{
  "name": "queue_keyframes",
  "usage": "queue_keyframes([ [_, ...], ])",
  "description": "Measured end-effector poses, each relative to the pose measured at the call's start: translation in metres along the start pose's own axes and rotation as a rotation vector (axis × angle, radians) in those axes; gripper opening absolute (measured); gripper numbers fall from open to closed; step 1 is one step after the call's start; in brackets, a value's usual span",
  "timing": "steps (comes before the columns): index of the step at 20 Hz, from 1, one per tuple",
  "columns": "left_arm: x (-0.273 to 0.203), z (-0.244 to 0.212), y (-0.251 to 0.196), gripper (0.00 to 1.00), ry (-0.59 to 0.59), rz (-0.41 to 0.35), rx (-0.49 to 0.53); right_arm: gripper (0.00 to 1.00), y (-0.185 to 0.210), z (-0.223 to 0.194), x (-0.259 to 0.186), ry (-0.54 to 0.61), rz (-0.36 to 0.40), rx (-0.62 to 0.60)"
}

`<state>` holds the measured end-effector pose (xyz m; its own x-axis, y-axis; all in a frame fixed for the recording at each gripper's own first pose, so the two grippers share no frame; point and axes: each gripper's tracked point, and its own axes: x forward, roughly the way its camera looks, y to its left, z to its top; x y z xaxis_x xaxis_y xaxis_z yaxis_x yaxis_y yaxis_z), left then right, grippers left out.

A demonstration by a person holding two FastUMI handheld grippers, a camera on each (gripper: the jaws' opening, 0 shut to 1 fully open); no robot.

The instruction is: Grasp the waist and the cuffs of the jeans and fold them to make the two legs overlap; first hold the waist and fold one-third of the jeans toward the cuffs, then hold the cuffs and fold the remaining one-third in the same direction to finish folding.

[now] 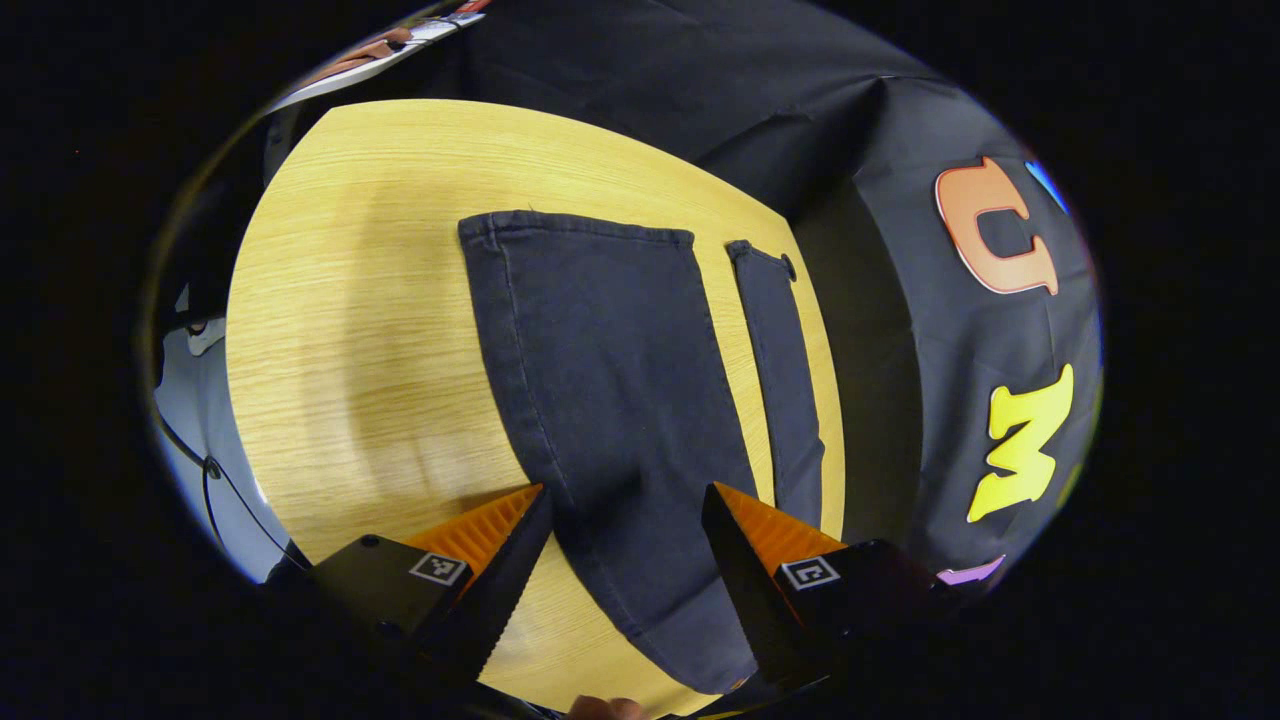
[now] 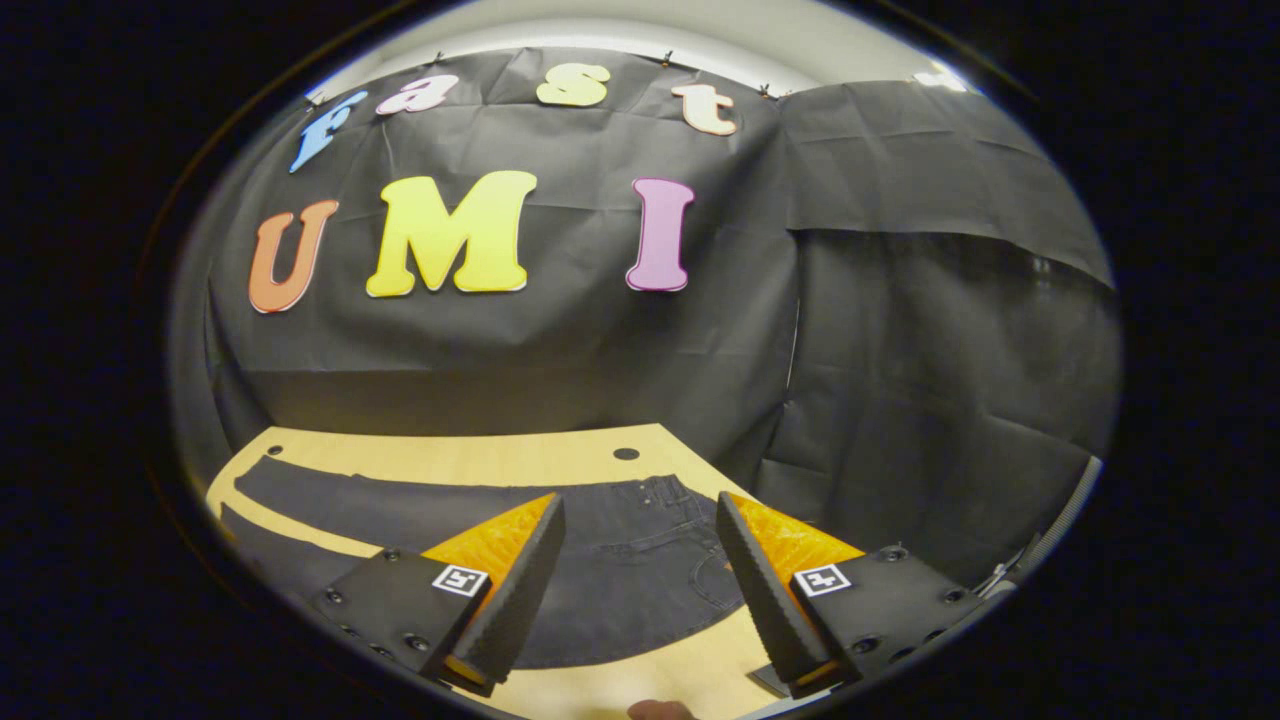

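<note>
Currently the left gripper [image 1: 625, 500] is spread wide, nothing between its fingers, hovering above the near part of the jeans [image 1: 610, 400] without touching them. In the left gripper view the dark jeans lie flat on the wooden table [image 1: 350, 330], legs apart, a strip of bare wood between them. The wider leg runs away from the gripper to its cuff [image 1: 575, 228] at the far end; the narrower leg [image 1: 785, 390] sits along the table's right edge, close to the booth wall. Left of the wide leg there is a broad stretch of bare tabletop, open out to the left edge.

The right gripper [image 2: 640, 515] is likewise spread wide and holds nothing, raised over the waist end [image 2: 660, 530], pockets visible between its fingers. In the right gripper view the legs stretch off to the left. Bare table lies in front of the waist and behind the jeans, up to the far edge, where a small dark hole [image 2: 626, 453] sits near the wall.
</note>
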<state>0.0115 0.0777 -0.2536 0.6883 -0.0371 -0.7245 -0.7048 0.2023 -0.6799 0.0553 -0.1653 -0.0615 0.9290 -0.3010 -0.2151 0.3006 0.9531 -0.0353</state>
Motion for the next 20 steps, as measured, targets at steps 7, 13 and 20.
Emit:
queue_keyframes([
  [7, 0.017, 0.005, 0.005, 0.56, 0.021, -0.046, -0.104, 0.94, -0.020, -0.012, 0.017, 0.046, -0.033, -0.002],
  [13, 0.024, 0.009, 0.009, 0.11, 0.027, -0.053, -0.137, 0.94, -0.062, -0.068, 0.050, 0.261, -0.096, 0.186],
  [20, 0.024, 0.011, 0.011, 0.04, 0.052, -0.074, -0.184, 0.95, -0.066, -0.171, 0.069, 0.662, -0.096, 0.625],
])
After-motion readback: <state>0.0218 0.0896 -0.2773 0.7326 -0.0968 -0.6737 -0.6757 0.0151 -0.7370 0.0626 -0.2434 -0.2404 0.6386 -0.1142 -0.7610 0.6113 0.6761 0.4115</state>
